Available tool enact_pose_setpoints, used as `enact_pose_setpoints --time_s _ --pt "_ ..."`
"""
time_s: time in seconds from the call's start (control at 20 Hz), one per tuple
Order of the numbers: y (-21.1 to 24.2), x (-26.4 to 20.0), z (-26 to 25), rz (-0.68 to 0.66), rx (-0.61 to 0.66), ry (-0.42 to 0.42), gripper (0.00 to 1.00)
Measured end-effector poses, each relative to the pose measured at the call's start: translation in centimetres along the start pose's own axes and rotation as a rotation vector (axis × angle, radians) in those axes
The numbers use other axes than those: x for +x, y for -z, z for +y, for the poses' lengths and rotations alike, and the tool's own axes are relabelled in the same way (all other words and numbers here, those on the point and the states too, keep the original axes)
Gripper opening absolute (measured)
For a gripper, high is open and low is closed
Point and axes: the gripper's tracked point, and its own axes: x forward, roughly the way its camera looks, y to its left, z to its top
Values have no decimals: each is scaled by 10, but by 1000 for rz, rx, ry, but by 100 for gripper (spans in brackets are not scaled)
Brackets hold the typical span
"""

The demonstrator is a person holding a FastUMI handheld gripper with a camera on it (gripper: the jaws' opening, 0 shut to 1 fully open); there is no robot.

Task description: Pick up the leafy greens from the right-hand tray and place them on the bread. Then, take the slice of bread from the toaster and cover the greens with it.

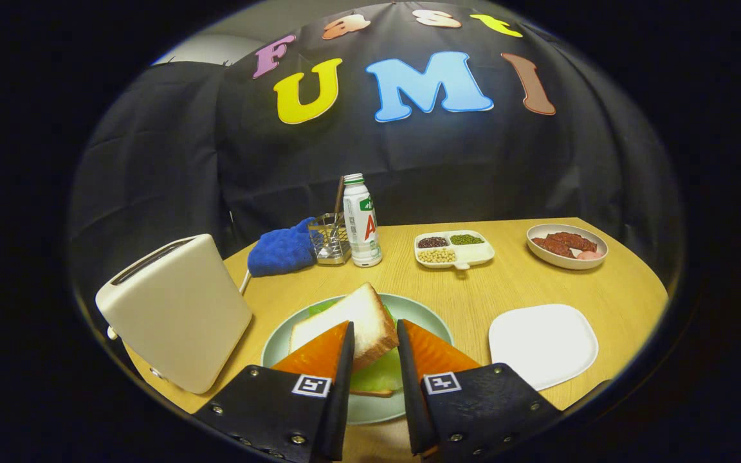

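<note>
A slice of white bread lies tilted on top of the leafy greens, which rest on a lower bread slice on the pale green plate. My gripper hangs just over the near side of the plate. Its fingers stand apart, and the top slice's near corner shows in the gap between them. The slice reaches further left behind the left finger, and neither finger visibly presses on it. The cream toaster stands left of the plate with no bread sticking out of its slot.
A white square tray lies right of the plate. Farther back stand a blue mitt, a wire holder, a bottle, a divided dish of beans and a bowl of meat. The black cloth wall closes the back.
</note>
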Motion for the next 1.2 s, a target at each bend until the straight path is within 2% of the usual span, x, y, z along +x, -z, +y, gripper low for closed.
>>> enact_pose_setpoints --time_s 0.2,0.25,0.4,0.6,0.85,1.05,1.2 --pt "-5 -7 -18 -18 -45 27 44" --pt "-6 -11 -22 -22 -48 26 53" --pt "-21 -30 -41 -74 -24 26 54" --pt "-47 -59 -83 -167 -40 82 53" --pt "-64 -86 -127 -223 -53 116 53" --pt "-73 -106 -171 -243 -118 160 53" --pt "-79 -122 -204 -236 -110 167 53"
